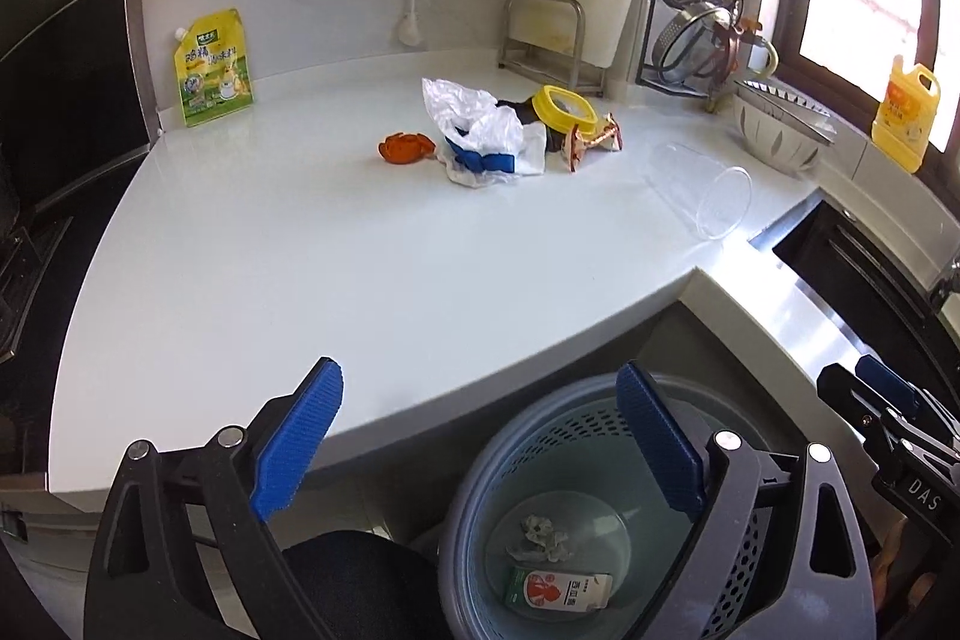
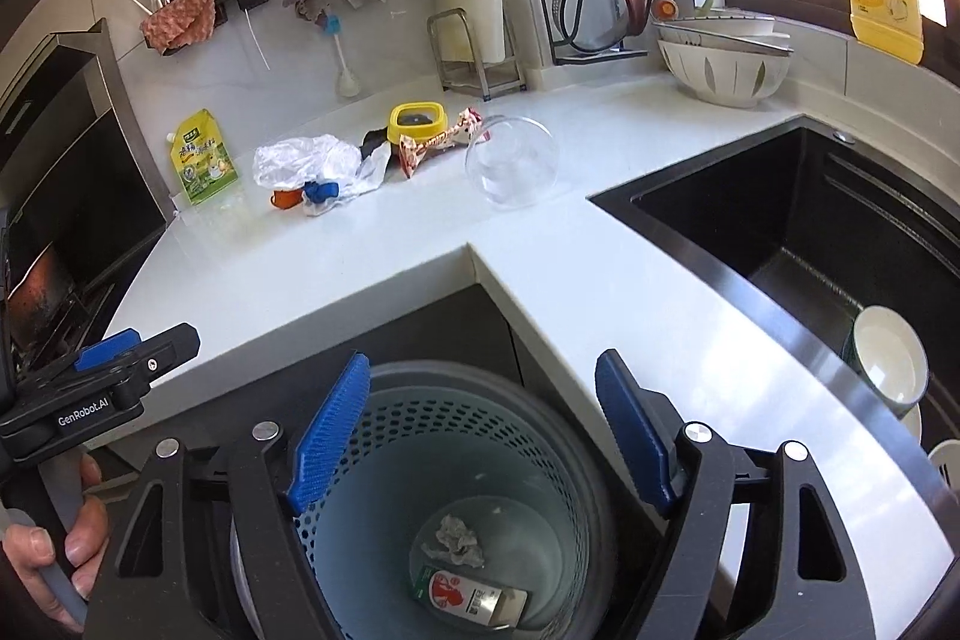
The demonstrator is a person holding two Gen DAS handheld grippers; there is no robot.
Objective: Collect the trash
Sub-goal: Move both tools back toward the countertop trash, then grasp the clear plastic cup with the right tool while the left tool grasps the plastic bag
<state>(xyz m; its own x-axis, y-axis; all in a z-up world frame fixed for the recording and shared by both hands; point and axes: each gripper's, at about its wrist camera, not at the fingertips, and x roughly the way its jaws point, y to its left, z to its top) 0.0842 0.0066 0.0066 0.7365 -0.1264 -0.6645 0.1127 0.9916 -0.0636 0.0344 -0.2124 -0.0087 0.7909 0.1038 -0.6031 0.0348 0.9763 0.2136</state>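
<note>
Left wrist view: we had the left gripper [image 1: 480,436] with jaws spread wide, nothing between them, straddling the counter's [image 1: 300,250] front edge. Trash basket [image 1: 474,496] sat lower centre, below that edge, with a crumpled paper [image 1: 540,538] and small carton [image 1: 558,589] inside. Trash cluster lay upper centre: plastic bag [image 1: 480,130], orange scrap [image 1: 405,148], yellow-lidded tub [image 1: 564,109], snack wrapper [image 1: 591,142]; clear cup [image 1: 702,190] on its side near the right counter edge. Broad bare counter in between.

Right wrist view: right gripper [image 2: 480,436] jaws likewise released, empty, directly over the basket. Sink [image 2: 780,232] at right.
</note>
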